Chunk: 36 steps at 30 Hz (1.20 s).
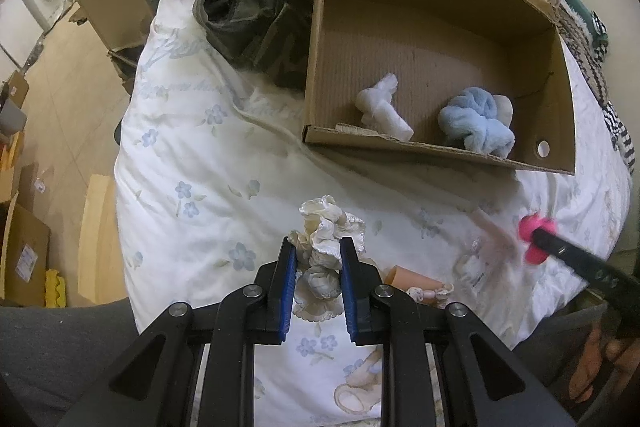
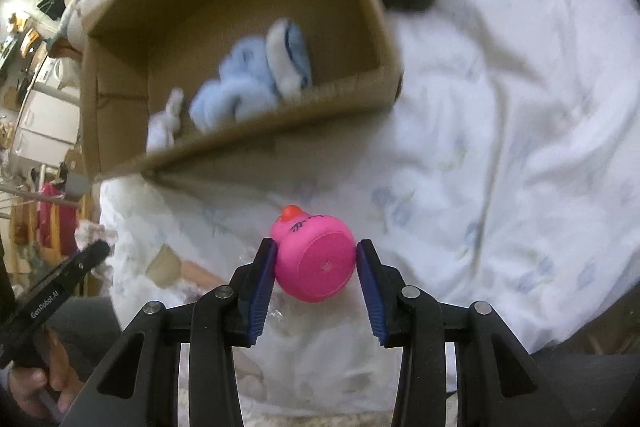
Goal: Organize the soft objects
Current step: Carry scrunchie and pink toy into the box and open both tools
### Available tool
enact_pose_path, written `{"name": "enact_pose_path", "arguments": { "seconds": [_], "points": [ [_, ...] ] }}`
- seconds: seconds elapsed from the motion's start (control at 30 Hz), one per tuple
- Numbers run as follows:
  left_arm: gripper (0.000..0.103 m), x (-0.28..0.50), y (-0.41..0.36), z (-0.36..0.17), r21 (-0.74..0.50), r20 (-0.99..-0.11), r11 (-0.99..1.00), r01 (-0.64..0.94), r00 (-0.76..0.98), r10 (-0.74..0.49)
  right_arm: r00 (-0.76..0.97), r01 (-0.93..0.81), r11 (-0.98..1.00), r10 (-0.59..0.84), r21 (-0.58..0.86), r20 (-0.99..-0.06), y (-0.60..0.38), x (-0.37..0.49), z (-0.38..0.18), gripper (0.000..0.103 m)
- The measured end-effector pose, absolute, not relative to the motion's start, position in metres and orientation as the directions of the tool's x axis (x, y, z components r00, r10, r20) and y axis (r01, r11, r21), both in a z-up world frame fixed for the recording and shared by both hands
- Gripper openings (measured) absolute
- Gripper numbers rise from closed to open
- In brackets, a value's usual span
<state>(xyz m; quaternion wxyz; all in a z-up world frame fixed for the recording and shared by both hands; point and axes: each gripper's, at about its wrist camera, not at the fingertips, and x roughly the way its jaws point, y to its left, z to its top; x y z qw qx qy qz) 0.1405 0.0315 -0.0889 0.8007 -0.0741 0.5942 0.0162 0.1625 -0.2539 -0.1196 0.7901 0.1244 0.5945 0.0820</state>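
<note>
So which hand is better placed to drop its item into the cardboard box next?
Probably the right. The right gripper already holds the pink duck toy clear of the bedding, facing the cardboard box. The left gripper grips the cream sock bundle low over the duvet.

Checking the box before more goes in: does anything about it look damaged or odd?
Yes. The cardboard box has a torn, ragged near rim, and it sits tilted on the rumpled duvet.

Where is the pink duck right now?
The pink duck is pinched in the right gripper, held above the flowery white duvet. The cardboard box sits just beyond it.
</note>
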Motion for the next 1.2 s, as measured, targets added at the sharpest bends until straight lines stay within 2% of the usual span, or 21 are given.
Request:
{"name": "enact_pose_path", "arguments": {
  "seconds": [0.2,0.63,0.93,1.2],
  "points": [
    [0.019,0.137,0.03,-0.079,-0.073,-0.94,0.991,-0.115,0.34,-0.03,0.42,-0.01,0.931,0.335,0.365,-0.843,-0.27,0.158,-0.084,0.043],
    [0.019,0.139,0.025,-0.032,-0.076,-0.873,0.993,-0.092,0.487,-0.022,0.502,-0.13,0.875,0.464,0.467,-0.73,-0.247,0.158,-0.038,0.043],
    [0.019,0.17,0.008,0.008,-0.074,-0.833,0.997,-0.026,0.552,-0.048,0.514,-0.14,0.856,0.492,0.498,-0.702,-0.25,0.186,-0.014,0.043],
    [0.019,0.218,-0.002,0.022,-0.094,-0.81,0.996,0.003,0.581,-0.079,0.532,-0.149,0.872,0.468,0.466,-0.706,-0.254,0.23,-0.006,0.043]
  ]
}}
